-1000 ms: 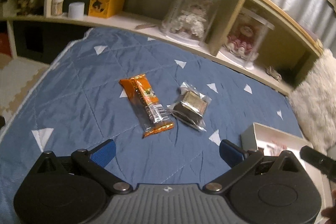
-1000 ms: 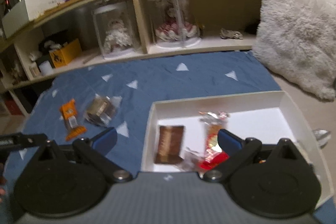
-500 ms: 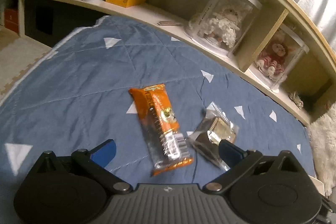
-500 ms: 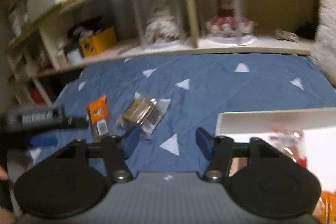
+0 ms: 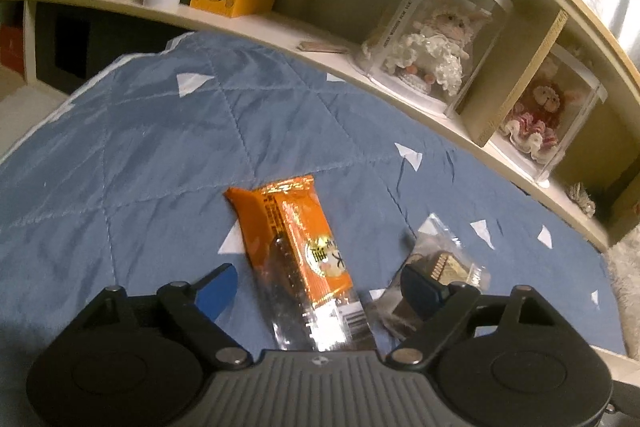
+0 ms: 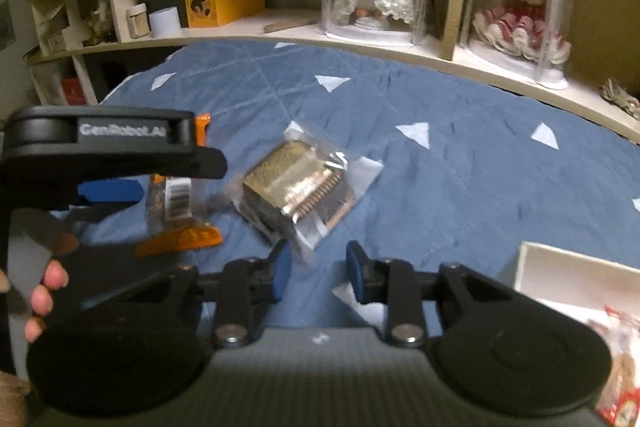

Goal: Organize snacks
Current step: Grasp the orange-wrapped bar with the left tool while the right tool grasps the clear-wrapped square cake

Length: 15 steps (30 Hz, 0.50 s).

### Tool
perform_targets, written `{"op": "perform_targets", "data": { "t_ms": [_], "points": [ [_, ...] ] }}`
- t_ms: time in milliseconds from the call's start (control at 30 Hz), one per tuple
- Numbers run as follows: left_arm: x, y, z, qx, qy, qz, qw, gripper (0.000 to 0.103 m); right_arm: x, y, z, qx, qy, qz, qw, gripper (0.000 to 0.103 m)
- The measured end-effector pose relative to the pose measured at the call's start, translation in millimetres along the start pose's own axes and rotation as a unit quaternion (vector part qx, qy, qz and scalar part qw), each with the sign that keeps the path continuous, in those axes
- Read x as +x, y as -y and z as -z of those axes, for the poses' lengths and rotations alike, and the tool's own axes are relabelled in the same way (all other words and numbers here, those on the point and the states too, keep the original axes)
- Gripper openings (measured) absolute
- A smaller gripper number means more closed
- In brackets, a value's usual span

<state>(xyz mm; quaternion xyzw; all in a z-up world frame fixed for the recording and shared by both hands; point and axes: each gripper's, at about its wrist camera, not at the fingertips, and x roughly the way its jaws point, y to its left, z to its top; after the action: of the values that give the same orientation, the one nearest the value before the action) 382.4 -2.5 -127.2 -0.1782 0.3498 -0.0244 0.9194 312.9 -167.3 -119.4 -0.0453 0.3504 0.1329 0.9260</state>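
Snacks not yet sorted, two: an orange-wrapped snack bar [image 5: 296, 259] and a clear-wrapped chocolate biscuit pack [image 6: 298, 187], both laid flat on the blue quilted bed cover [image 5: 140, 155], toward its middle, just beside each other but apart.

Snacks already sorted: several wrapped items, blurred, are seen inside the white box [image 6: 568, 279] at the near right edge of the cover.

Left gripper [image 5: 320, 287]: jaws are closing around the near end of the bar; the pads are not yet seen to press it.

Right gripper [image 6: 318, 273]: jaws are drawn narrow and nothing is held; the biscuit pack lies just ahead.

Judged stage: partly done, two items left.

Open room: bare cover is left on the far and left sides; the wooden shelf [image 6: 360, 45] bounds the far edge.
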Motion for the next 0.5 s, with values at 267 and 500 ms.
{"op": "perform_targets", "data": {
  "t_ms": [267,500],
  "points": [
    [-1.8,-2.2,-0.1,0.031,-0.005,-0.03,0.999,0.084,-10.9,-18.0,8.7,-0.065,-0.011,-0.01,0.998,0.002],
    [-9.0,-6.4,3.0,0.067,-0.014,-0.056,0.9961,0.085,-44.3,0.4,21.2,-0.047,-0.038,0.009,0.998,0.003]
  ]
}}
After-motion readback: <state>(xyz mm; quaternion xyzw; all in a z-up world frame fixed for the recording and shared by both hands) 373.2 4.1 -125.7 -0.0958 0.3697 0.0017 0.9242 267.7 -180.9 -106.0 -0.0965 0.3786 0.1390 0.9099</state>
